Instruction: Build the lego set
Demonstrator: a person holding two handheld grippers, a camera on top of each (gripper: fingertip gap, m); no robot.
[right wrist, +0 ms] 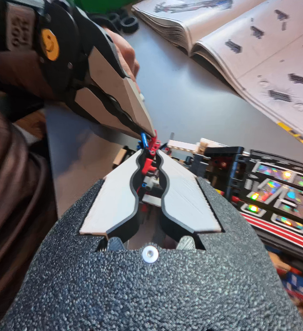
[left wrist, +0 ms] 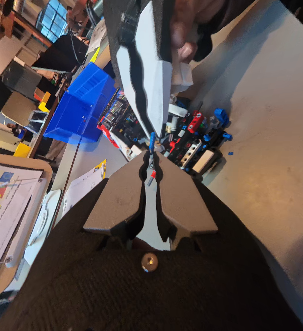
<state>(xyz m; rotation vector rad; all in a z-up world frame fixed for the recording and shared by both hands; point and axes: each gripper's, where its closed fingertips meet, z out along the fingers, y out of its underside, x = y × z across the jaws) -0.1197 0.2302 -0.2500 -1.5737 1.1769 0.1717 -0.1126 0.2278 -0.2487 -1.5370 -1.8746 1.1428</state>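
Between the two tools' tips, a thin blue axle [left wrist: 152,141] stands nearly upright, pinched at its lower end by the left tool [left wrist: 152,155], whose dark fingers are clenched on it. Just behind it lies the lego build [left wrist: 191,143], a long black frame studded with red, blue and pale grey pieces, resting on the grey worktop [left wrist: 254,107]. From the right wrist view, the right tool [right wrist: 149,152] has its white fingers drawn close together at the tips around a red beam [right wrist: 153,145] of the build, though whether they actually grip it I cannot tell. A black panel [right wrist: 276,188] with shiny rainbow stickers stretches away to the right. Beyond it an open instruction book [right wrist: 245,53] lies flat. A blue bin [left wrist: 82,111] sits near the build's far end. Bare worktop lies open on the build's other side.
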